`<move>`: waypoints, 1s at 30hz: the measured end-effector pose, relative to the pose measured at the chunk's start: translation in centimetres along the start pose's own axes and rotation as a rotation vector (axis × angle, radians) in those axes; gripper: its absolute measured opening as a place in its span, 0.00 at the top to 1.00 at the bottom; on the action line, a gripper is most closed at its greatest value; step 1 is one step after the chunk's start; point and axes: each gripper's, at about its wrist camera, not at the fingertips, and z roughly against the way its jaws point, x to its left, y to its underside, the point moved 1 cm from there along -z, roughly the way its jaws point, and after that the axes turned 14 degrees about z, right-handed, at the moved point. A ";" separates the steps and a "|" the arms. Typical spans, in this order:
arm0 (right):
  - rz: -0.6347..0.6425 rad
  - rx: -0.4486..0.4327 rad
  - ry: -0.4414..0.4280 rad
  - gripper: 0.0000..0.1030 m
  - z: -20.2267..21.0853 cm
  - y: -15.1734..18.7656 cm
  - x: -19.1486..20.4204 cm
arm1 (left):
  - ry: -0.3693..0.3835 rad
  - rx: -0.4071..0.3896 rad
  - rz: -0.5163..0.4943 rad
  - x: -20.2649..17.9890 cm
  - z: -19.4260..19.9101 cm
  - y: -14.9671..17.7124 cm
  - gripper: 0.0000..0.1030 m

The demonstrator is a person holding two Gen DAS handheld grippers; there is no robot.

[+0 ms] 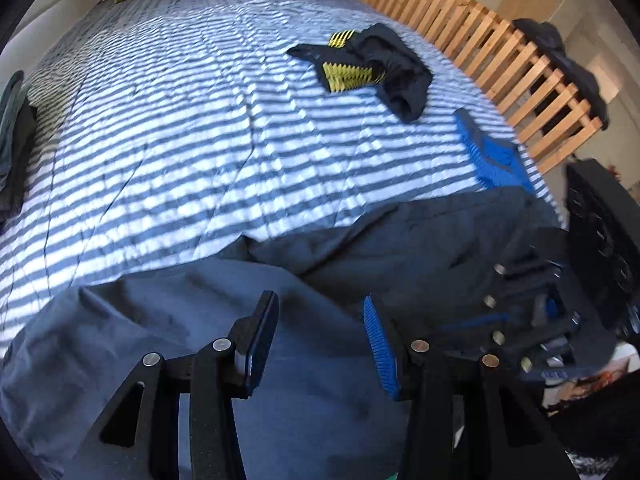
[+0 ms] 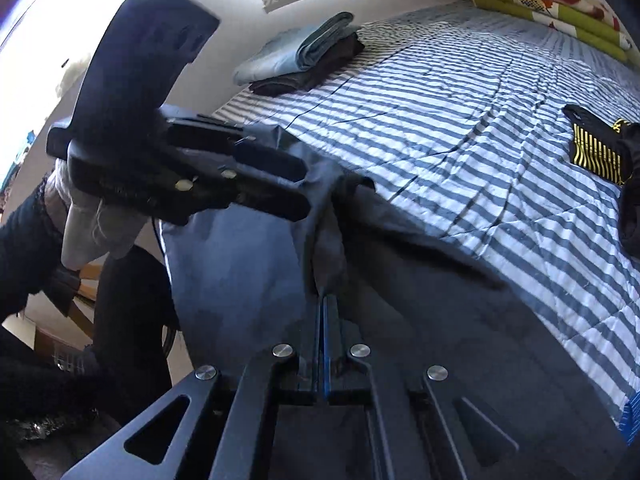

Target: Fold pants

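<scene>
Right claw (image 2: 325, 300) pinched tight on big grey cloth pants (image 2: 248, 264). Left claw (image 1: 320, 340) half wide above same pants on striped blue-white bed cover (image 1: 180, 140).

Striped bed (image 1: 168, 128) carries grey pants (image 1: 320, 360), black-yellow garment (image 1: 372, 64), folded clothes (image 2: 300, 56).

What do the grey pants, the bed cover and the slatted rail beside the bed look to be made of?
Grey pants: thin woven cloth, matte, probably cotton or a blend; it creases softly where the shut right gripper pinches it.
Bed cover: blue-and-white striped fabric, seemingly quilted, judging by the stitched lines and slight puffiness.
Slatted rail: light wood, smooth and unpainted, maybe pine.
</scene>
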 end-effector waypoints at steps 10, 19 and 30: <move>0.074 0.159 -0.034 0.94 -2.9 2.2 2.8 | -0.013 0.046 0.167 5.6 -2.9 6.3 0.97; -0.244 0.084 -0.166 0.71 -4.6 -2.6 -4.0 | 0.085 -0.057 0.186 8.0 0.7 7.4 0.60; -0.259 0.108 -0.252 0.97 -10.7 -6.0 -4.3 | 0.049 -0.066 0.238 14.7 0.8 8.2 0.60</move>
